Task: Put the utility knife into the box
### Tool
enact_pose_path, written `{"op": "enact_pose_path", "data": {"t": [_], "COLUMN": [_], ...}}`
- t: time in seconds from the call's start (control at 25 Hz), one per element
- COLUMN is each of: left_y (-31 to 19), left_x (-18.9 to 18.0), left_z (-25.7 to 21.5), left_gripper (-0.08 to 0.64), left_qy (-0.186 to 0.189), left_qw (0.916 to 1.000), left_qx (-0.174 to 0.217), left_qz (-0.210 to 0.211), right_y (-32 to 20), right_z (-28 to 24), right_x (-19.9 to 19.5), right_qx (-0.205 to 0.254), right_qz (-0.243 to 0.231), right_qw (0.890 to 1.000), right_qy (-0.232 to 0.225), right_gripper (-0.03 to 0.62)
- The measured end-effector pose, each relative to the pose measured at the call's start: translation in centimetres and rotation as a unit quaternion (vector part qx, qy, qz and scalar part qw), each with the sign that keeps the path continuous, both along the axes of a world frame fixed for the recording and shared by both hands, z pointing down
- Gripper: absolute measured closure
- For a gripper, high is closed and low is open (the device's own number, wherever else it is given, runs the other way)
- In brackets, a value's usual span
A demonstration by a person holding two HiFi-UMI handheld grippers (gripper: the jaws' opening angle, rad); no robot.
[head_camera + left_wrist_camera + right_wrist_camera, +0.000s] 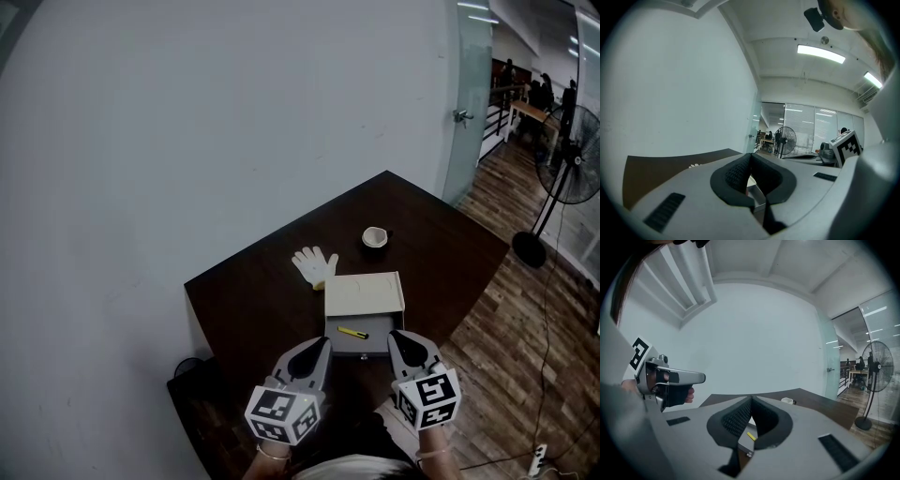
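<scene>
head view, from the person's side of the table. the utility knife [352,333], a slim yellow bar with a dark end, lies aslant on the grey floor of the open drawer [380,328]. the drawer juts toward 6 o'clock from the pale, smooth-topped rectangular box [364,293], so the task's thing appears to be inside already. the left gripper [322,342] and right gripper [394,335] hang at 7 and 5 o'clock of the drawer, clear of it. each has its ribbed black jaws pressed together on nothing. a limp white knitted glove [314,265] lies at 10 o'clock of the box and a small round pale cup [375,236] at 12 o'clock, both on the dark matt table [253,300]. risk, as judged: if the drawer is to be pushed home, an off-centre nudge from the narrow closed jaws could skew it, or slide the light box across the smooth table toward the glove. the slanted knife could also ride up and jam at the drawer mouth.
</scene>
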State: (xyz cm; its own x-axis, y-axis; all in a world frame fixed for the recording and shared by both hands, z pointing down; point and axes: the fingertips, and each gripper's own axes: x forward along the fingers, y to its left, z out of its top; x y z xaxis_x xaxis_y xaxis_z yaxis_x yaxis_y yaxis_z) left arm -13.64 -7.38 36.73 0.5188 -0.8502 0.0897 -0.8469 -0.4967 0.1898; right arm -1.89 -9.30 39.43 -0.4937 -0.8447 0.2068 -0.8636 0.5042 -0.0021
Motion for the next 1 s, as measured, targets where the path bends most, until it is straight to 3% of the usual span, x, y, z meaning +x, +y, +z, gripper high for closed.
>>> {"op": "enact_pose_path", "data": {"t": [0.36,1.0], "left_y": [-0.6,-3.1], "left_x": [0.0,1.2], "left_z": [-0.1,0.6], "left_gripper": [0.541,0.541], "left_qy": [0.003,0.009], "left_qw": [1.0000,0.9998], "left_qx": [-0.002,-0.015], "left_qz": [0.000,0.007], "right_y": [0.1,-1.7], "right_z": [-1.2,-0.6], "right_x": [0.0,1.4], "right_qx": [0.021,0.004], "right_qz": [-0.003,0.009], "right_qw": [1.000,1.000], "right_qy": [0.017,0.019], "right_gripper": [0.585,0.586]}}
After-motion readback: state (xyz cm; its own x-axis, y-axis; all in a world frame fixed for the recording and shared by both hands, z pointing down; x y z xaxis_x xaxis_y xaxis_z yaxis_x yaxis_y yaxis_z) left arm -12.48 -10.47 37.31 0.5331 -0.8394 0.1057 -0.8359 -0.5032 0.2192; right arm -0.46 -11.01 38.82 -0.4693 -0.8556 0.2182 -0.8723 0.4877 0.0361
